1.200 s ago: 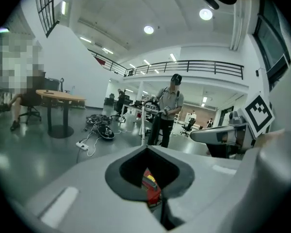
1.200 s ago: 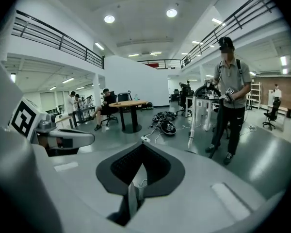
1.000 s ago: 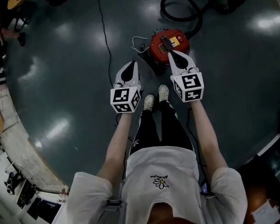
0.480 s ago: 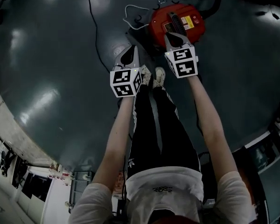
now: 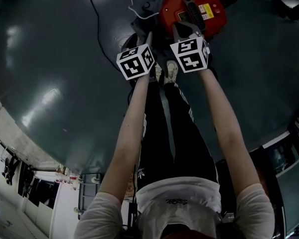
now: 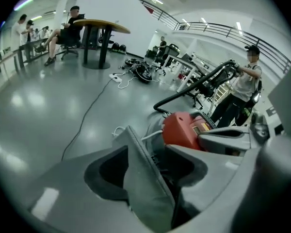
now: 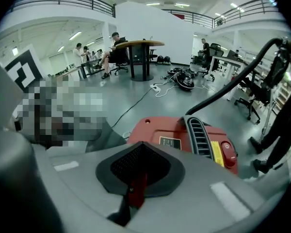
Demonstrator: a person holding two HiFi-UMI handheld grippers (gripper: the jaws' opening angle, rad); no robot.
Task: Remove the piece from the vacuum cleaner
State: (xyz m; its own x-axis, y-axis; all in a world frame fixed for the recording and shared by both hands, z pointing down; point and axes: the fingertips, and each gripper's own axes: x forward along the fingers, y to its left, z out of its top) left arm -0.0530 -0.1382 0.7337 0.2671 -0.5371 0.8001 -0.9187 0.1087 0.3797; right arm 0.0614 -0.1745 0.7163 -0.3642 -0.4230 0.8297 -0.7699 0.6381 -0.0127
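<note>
No print is legible; the label [image 7: 169, 141] on the red vacuum cleaner [image 7: 148, 128] is too small.

Red vacuum cleaner [image 5: 215, 20], grey floor [image 5: 55, 59]

Both arms reach straight out and down, side by side; the left arm [image 5: 129, 133] ends in the left gripper [image 5: 148, 38], its jaws apart; the right arm [image 5: 223, 128] carries the right gripper [image 5: 182, 31], near the left one, jaws pressed together.
</note>
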